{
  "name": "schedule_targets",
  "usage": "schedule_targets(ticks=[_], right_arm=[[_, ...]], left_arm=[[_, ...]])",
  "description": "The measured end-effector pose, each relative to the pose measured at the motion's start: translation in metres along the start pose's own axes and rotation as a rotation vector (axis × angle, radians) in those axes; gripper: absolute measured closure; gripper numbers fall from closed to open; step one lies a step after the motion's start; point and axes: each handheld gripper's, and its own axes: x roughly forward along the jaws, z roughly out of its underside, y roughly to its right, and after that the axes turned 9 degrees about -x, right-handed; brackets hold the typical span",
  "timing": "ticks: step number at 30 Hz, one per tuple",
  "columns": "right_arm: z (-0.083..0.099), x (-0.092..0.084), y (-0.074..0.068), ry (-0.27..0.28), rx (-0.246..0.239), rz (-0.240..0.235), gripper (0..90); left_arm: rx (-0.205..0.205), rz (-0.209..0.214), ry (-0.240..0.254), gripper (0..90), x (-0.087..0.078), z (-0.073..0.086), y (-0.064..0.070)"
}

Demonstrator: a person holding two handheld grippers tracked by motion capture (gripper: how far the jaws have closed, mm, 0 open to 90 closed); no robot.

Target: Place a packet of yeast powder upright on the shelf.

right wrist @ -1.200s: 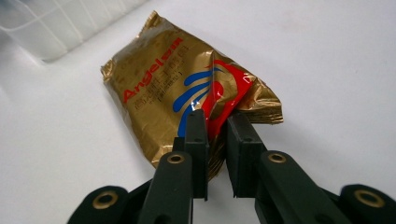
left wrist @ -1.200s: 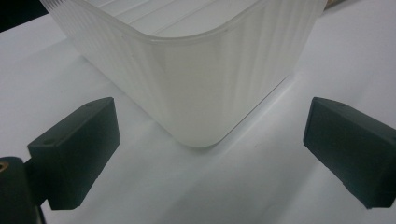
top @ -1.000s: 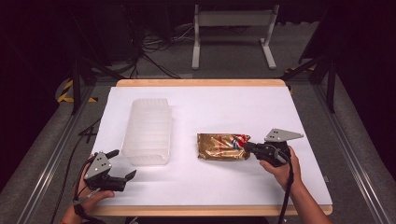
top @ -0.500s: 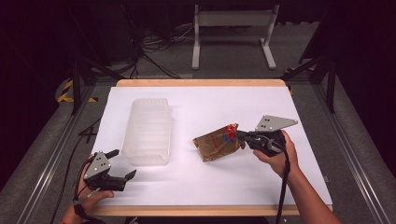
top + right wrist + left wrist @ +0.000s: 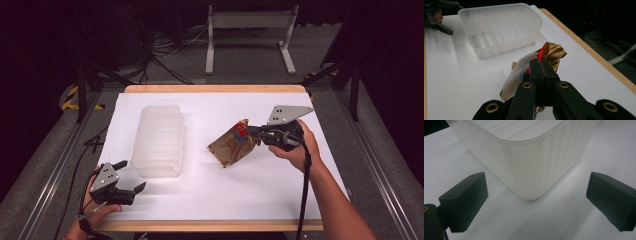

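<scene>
1. The right gripper [image 5: 254,133] is pinching the gold snack bag [image 5: 233,145] tight between its jaws and holding it up off the white table [image 5: 240,185].
2. The bag is hanging out past the jaw tips, tilted, with most of it drooping below and in front of them.
3. The see-through tub [image 5: 159,140] is sitting well apart from these jaws, out ahead of them, with its open top facing up.
4. To do this well, I think the squeeze should be staying firm while the bag is going over the tub's rim, so it is not slipping out.
5. The left gripper [image 5: 129,176] is resting with its jaws wide apart, holding nothing. A corner of the tub [image 5: 534,170] is sitting just ahead of them, not touching.
</scene>
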Motion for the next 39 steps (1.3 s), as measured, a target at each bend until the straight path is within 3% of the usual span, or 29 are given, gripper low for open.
schedule_targets(ticks=[8,17,30,39], right_arm=[[-0.030,0.001,0.010,0.043,-0.057,-0.022,89.3],[-0.064,0.022,0.015,0.066,-0.116,-0.057,89.4],[-0.097,0.042,0.015,0.070,-0.174,-0.085,89.4],[-0.108,0.049,0.014,0.087,-0.195,-0.104,89.5]], left_arm=[[0.001,0.000,0.002,4.6,0.000,0.000,0.001],[0.003,0.002,-0.002,4.6,-0.001,0.000,0.002],[0.006,0.001,-0.007,4.7,-0.002,0.002,0.002],[0.004,0.005,-0.011,4.7,-0.002,0.003,0.001]])
